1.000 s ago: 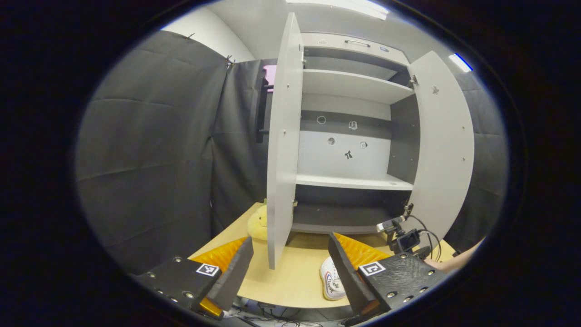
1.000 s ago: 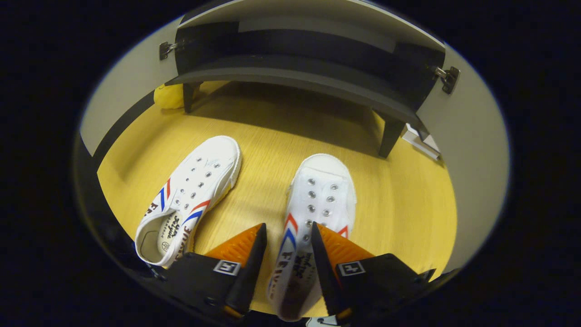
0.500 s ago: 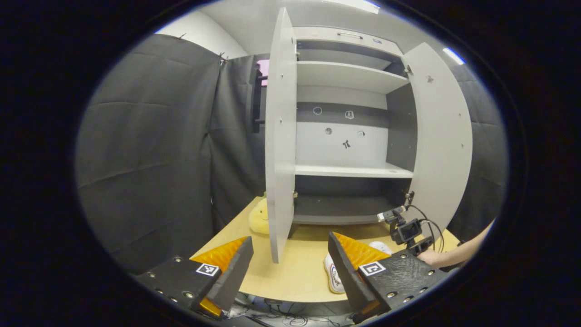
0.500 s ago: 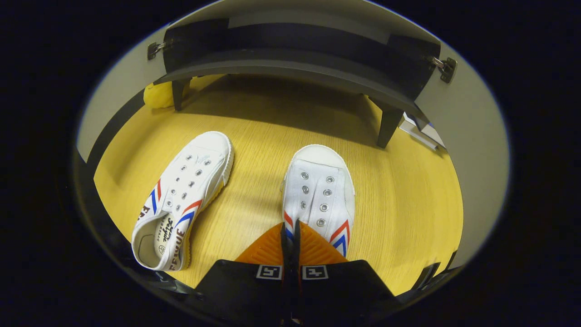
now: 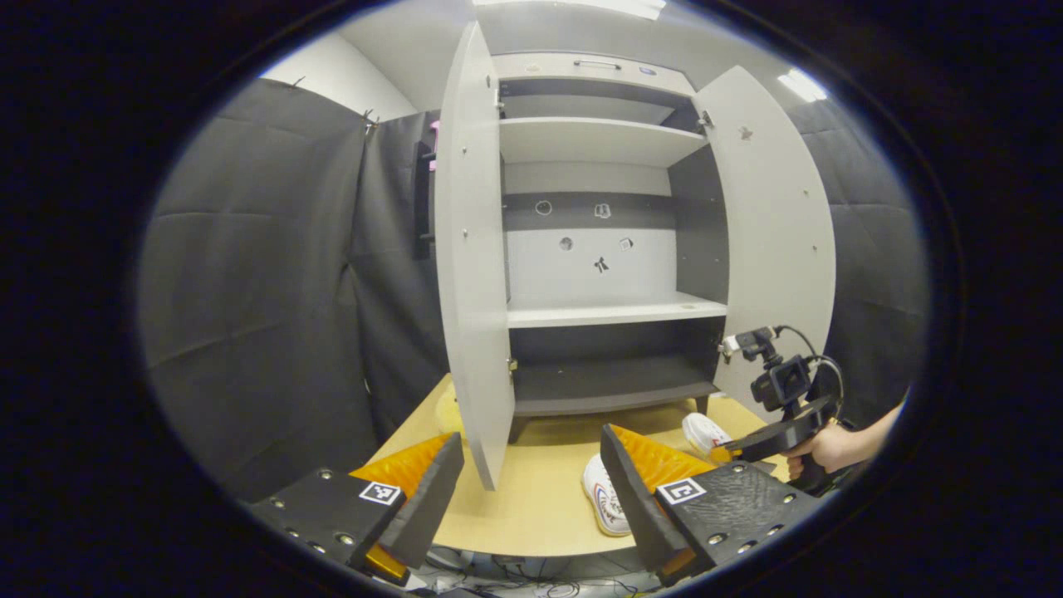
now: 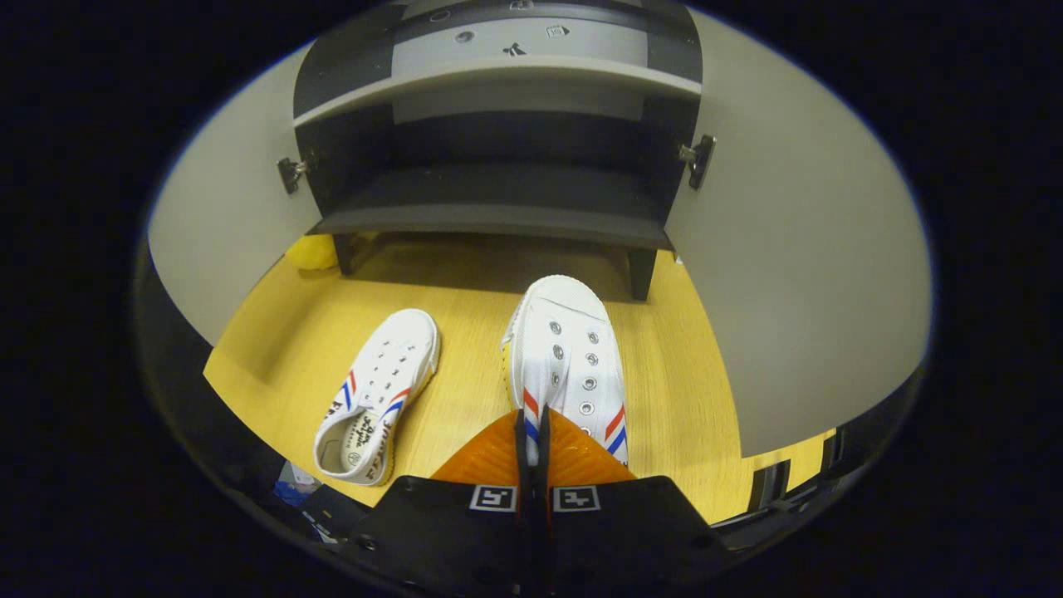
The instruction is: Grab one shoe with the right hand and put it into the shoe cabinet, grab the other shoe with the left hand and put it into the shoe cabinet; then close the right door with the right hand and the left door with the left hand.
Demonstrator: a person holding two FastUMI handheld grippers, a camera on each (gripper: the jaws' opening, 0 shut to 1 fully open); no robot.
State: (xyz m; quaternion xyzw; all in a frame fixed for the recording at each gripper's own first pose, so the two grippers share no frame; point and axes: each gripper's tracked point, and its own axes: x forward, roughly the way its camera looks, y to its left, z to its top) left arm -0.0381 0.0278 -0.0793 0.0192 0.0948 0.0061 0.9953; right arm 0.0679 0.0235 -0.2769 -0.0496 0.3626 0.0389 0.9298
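Item: held shoe (image 6: 565, 357), white canvas, lifted clear of the table (image 6: 706, 390), toe toward the cabinet's bottom shelf (image 6: 498, 203). I judge it light and floppy; I grip the thin heel wall. My right gripper (image 6: 531, 432) is pinched tight on that edge. Second shoe (image 6: 378, 399) lies on the table, left. My left gripper (image 5: 531, 482) hangs spread, empty, before the left door (image 5: 473, 274).
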